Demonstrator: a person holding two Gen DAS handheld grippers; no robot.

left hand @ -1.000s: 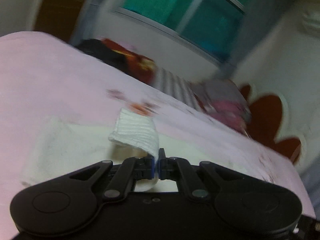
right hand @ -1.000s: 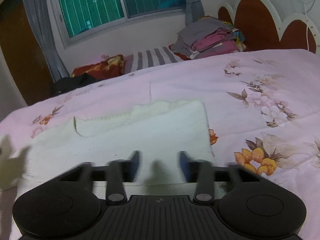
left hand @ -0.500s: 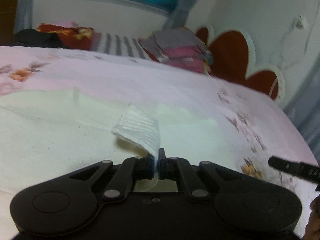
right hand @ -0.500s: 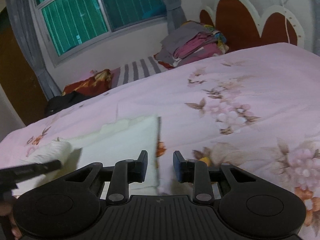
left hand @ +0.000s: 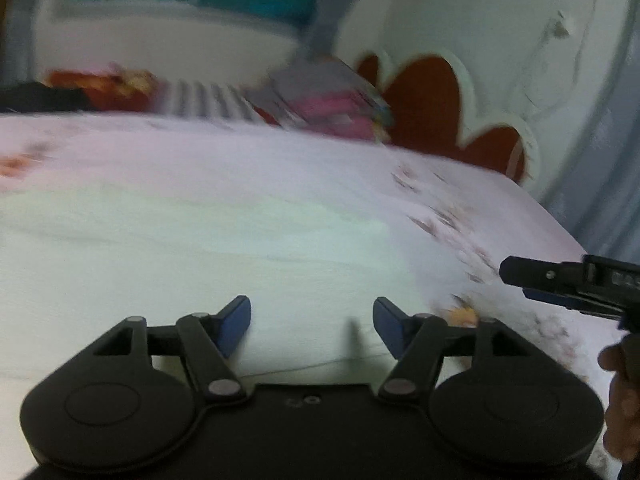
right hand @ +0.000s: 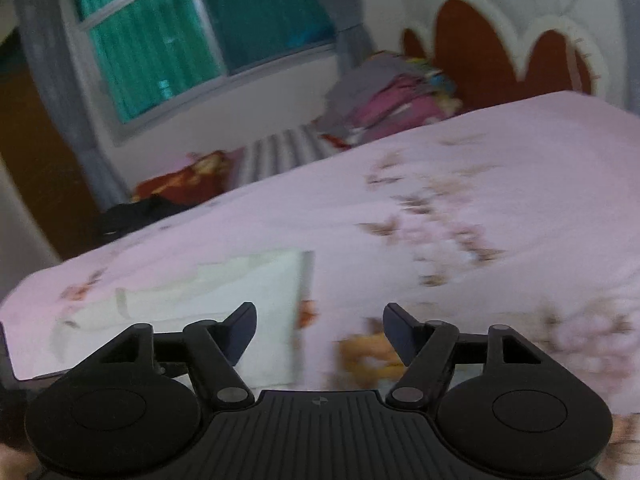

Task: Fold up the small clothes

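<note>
Garment (left hand: 192,248), cream knit, lies flat near the bed's (right hand: 500,184) front edge, one side folded over. Left gripper (left hand: 311,320) has just been opening, nothing between its jaws; the ribbed cuff it pinched a second ago is released onto the body. Right gripper (right hand: 319,326) has likewise just opened, empty, beside the garment's right edge.

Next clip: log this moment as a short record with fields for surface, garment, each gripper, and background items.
surface: bed with pink floral sheet
garment: cream knit garment, lying flat on the sheet
left gripper: jaws just opened, nothing between them, garment beneath
right gripper: jaws just opened, empty, over the garment's right edge
background: stack of folded clothes by the headboard; window
</note>
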